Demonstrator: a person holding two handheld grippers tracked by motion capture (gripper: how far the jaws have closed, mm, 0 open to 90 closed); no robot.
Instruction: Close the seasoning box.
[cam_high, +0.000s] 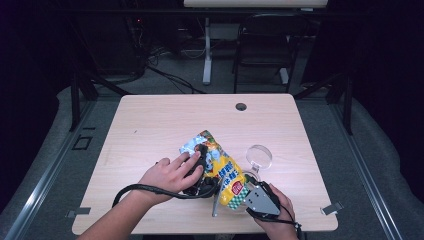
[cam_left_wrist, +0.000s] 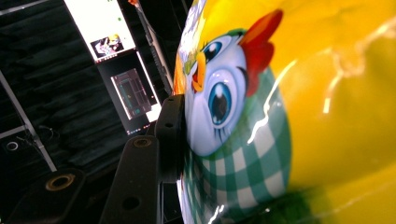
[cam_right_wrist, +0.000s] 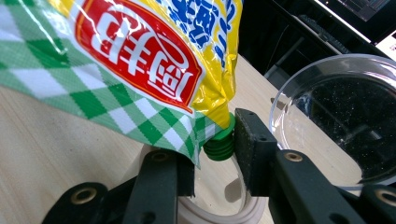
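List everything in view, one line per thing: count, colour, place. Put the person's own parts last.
pouch: one, yellow with green check and a cartoon chicken, lying near the table's front edge between the two hands.
cap: one, green, on the pouch's corner spout, between the right hand-held gripper's jaws.
glass bowl: one, clear, on the table just right of the pouch.
table: one, light wood, with a dark round hole near its far edge.
chair: one, black, behind the table.
left hand-held gripper: one, black, a pad pressed on the pouch's side.
right hand-held gripper: one, black, at the pouch's cap end.
hands: two, at the near edge.
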